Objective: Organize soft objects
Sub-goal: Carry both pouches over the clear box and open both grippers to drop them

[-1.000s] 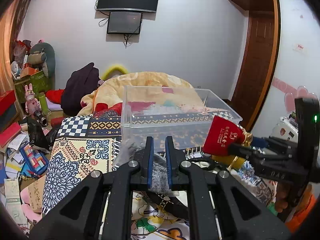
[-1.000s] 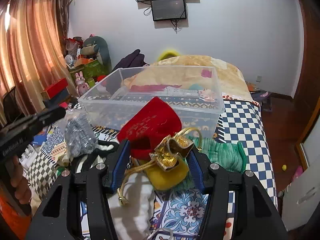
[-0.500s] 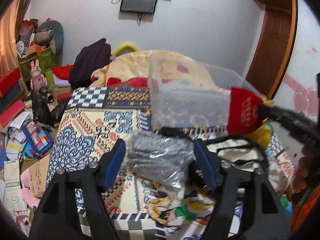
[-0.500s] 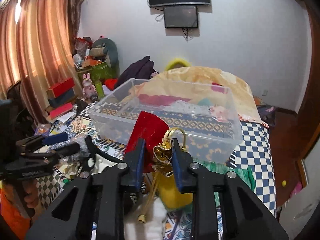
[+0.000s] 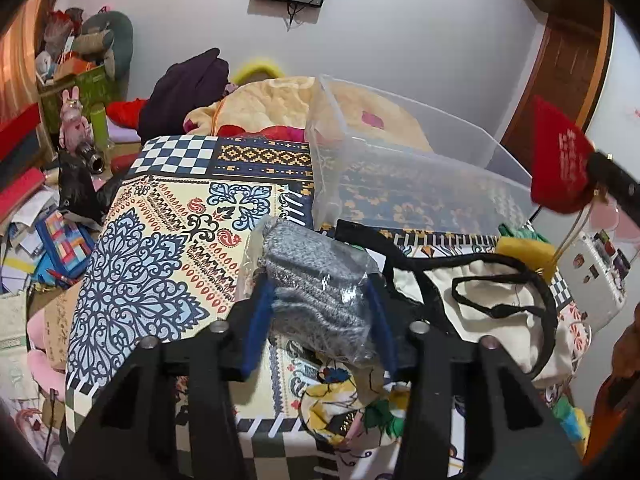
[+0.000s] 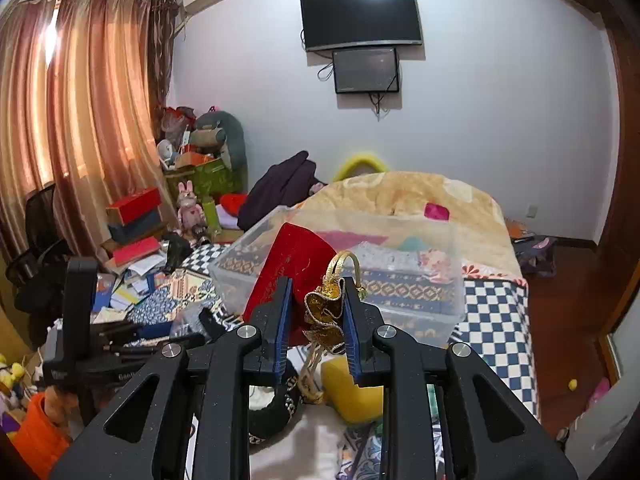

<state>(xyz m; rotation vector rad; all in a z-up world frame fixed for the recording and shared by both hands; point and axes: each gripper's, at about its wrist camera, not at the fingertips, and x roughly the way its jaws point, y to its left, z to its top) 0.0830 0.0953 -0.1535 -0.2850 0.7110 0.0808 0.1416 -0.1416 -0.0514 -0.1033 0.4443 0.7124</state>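
Two tools: left (image 5: 320, 304) straddles grey bundle (image 5: 316, 284) (bagged), right (image 6: 314, 312) pinches red pouch (image 6: 296, 264).

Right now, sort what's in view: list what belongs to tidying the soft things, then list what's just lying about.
Job:
clear bin
bagged grey knit, between the left gripper fingers
red pouch, clamped in the right gripper
cream tote
yellow pouch

Lying about:
wall TV
red boxes
pink rabbit toy

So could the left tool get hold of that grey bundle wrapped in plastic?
Probably yes. The left tool is open, with the grey bundle already sitting between its blue pads. Nothing blocks it; the black-trimmed cream bag lies off to its right.
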